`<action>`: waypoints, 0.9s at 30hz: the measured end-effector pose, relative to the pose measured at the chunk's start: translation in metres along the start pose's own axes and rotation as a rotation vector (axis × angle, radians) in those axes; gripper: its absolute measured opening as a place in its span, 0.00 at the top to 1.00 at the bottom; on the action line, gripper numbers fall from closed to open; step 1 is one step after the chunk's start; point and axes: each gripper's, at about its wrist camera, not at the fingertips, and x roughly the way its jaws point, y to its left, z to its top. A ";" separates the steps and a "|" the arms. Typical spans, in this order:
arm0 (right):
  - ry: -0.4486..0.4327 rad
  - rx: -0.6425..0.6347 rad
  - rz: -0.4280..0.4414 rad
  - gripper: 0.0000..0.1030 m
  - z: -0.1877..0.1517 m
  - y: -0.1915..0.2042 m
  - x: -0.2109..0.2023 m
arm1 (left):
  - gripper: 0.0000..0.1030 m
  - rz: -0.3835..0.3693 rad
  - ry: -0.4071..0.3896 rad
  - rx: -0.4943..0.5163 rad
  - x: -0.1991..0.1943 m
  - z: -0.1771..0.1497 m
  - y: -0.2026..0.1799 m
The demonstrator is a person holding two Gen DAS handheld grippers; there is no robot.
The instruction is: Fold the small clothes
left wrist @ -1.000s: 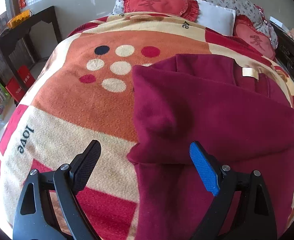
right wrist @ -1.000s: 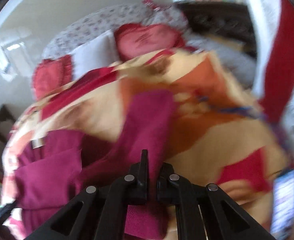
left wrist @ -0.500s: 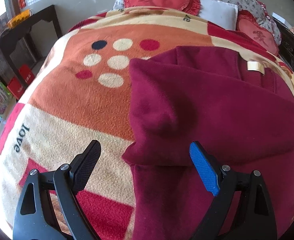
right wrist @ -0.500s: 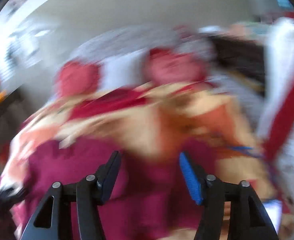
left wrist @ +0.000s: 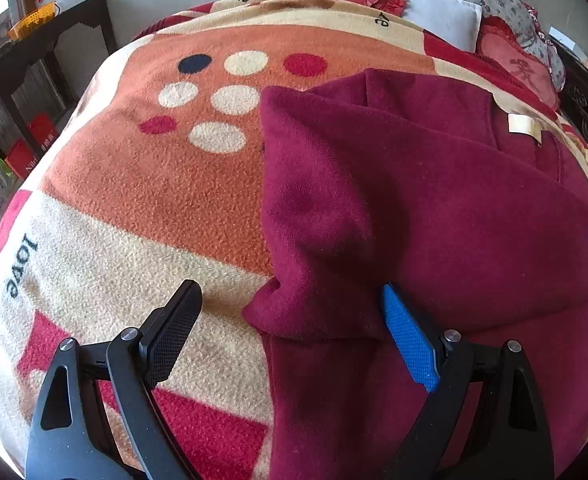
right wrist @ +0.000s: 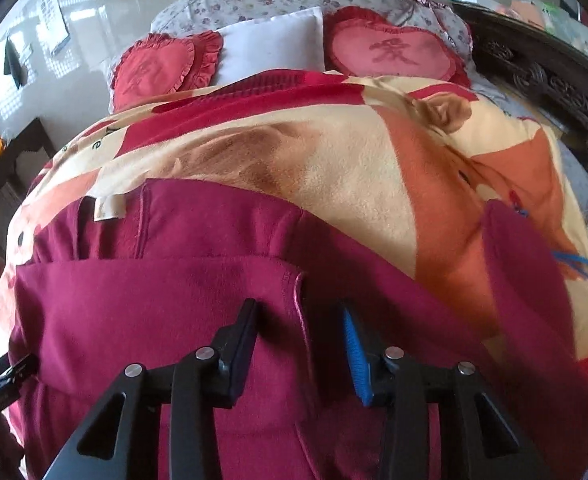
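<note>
A dark red fleece garment (left wrist: 434, 216) lies on the patterned blanket (left wrist: 165, 200), one sleeve folded across its body and a cream neck label (left wrist: 524, 126) showing. My left gripper (left wrist: 291, 332) hangs open just above it, the folded sleeve's lower left corner lying between its black and blue fingers. In the right wrist view the garment (right wrist: 153, 312) fills the foreground. My right gripper (right wrist: 300, 340) is low over it and its jaws are closing. A stitched hem edge (right wrist: 296, 292) stands between them, and a gap shows on each side. A loose sleeve (right wrist: 522, 280) trails to the right.
Two red heart cushions (right wrist: 157, 66) (right wrist: 390, 52) and a white pillow (right wrist: 273, 44) sit at the head of the bed. A dark side table (left wrist: 49, 44) stands to the left, a carved dark bed frame (right wrist: 554, 84) to the right. Bare blanket (right wrist: 334, 168) lies beyond the garment.
The right gripper, shut on a sleeve a second ago, let it go, opened and swung left over the garment's body; its jaws have since narrowed. The left gripper has hardly moved.
</note>
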 end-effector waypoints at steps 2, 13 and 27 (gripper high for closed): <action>-0.007 -0.013 0.006 0.63 -0.002 0.004 -0.013 | 0.12 0.008 -0.007 0.001 -0.005 -0.001 -0.001; 0.028 -0.030 0.079 0.53 -0.015 0.004 -0.027 | 0.12 -0.003 -0.060 0.057 -0.038 -0.004 -0.014; 0.229 0.142 -0.071 0.39 0.049 -0.121 -0.007 | 0.12 -0.023 -0.024 0.040 -0.026 -0.008 -0.016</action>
